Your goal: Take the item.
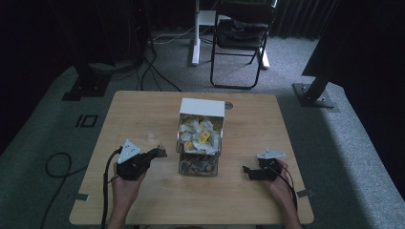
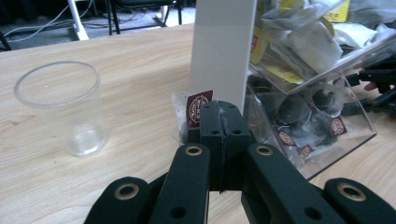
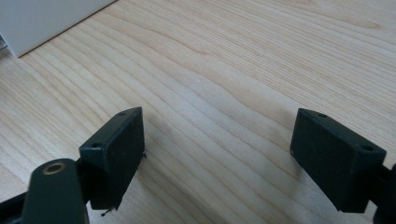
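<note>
Currently, the left tongs (image 2: 223, 122) are clenched on a tea bag packet (image 2: 195, 113), a clear sachet with a dark red label, which stands pinched between the closed jaws just above the wooden surface (image 1: 143, 200). In the left gripper view, the packet sits directly in front of the white side wall of the dispenser box (image 2: 224, 51), and a clear plastic cup (image 2: 63, 107) stands upright and empty on the surface off to the left, apart from the packet. The dispenser box (image 1: 200, 136) occupies the middle of the surface in the high view: a white-backed, clear-fronted container with pale and yellow sachets in its upper compartment and darker packets in its lower compartment (image 1: 198, 165). The left tongs (image 1: 160, 152) lie just beside the box on its left. The right tongs (image 1: 246, 170) rest to the right of the box, held by the right hand (image 1: 277, 183). In the right gripper view, the right tongs (image 3: 217, 156) are released, jaws spread wide over bare wood with nothing between them. A black folding chair (image 1: 241, 40) stands on the grey floor beyond the surface.
</note>
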Available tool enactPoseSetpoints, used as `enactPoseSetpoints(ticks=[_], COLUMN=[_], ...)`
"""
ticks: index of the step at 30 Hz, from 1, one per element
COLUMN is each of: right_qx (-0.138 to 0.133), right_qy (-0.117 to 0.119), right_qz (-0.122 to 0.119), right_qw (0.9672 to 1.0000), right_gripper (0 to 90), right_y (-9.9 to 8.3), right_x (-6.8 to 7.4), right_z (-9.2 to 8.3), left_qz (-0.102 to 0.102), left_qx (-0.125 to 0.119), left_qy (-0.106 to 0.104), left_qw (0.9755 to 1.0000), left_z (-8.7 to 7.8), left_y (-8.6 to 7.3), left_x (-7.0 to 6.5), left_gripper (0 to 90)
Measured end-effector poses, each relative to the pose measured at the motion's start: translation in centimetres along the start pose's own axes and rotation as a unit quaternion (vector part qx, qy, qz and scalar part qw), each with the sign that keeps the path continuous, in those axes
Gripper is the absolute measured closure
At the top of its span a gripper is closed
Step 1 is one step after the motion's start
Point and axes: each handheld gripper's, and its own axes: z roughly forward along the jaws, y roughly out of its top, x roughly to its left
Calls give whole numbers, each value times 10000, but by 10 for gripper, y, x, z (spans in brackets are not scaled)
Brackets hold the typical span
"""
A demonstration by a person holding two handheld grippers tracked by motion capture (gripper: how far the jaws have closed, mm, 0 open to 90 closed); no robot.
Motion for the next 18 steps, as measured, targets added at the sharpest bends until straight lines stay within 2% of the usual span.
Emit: enactPoseSetpoints(ticks=[18], right_qx=[-2], right_qy=[-2], right_qz=[-2], right_qw=[10000], right_gripper=[176], right_y=[0], right_x=[0], right_z=[0], left_qz=[-55], left_qx=[-58], left_qy=[184], left_qw=[9998], left_z=[-6], left_y=[8], left_x=[18], left_gripper=[900])
